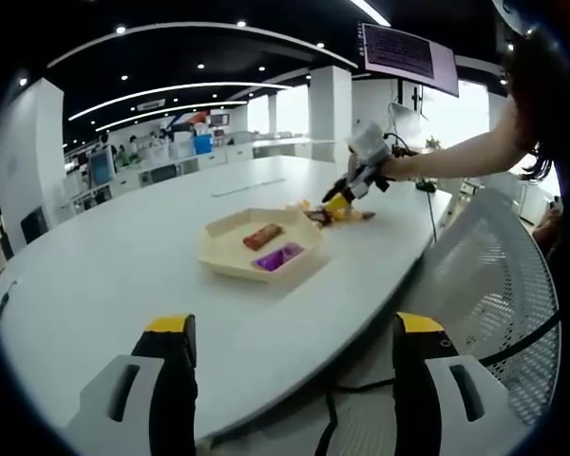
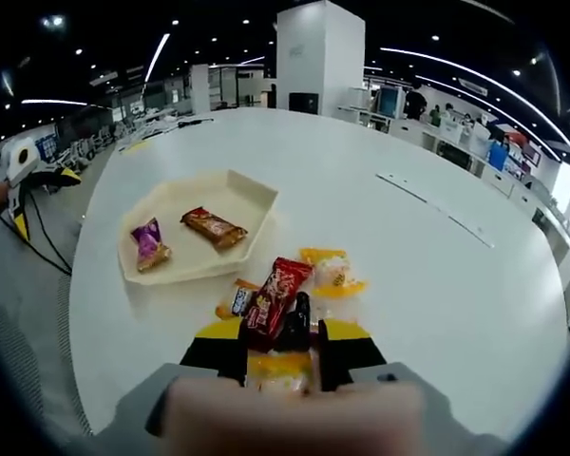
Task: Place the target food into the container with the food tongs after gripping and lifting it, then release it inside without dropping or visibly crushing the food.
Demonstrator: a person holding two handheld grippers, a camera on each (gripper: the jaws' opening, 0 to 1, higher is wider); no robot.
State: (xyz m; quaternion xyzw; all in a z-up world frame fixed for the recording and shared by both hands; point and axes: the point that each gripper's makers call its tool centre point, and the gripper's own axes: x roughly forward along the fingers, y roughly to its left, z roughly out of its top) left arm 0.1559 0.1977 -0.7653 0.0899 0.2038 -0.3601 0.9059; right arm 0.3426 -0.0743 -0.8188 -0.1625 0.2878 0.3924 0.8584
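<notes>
Near the table's edge, among a small heap of wrapped snacks, the red snack packet (image 2: pixel 277 296) sits between the jaws of the right hand-held gripper (image 2: pixel 279 342), which pinch its near end — a low grip, probably so it lifts without crushing. Just beside the heap, further along that edge, the cream tray (image 2: pixel 252 195) already holds two wrapped pieces. The left hand-held gripper (image 1: pixel 290 366) hangs back off the table, spread and empty — out of the way.

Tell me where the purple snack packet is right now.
In the right gripper view the purple snack packet lies inside the cream tray, at its left end, beside a brown packet; the tray sits on the white table.
</notes>
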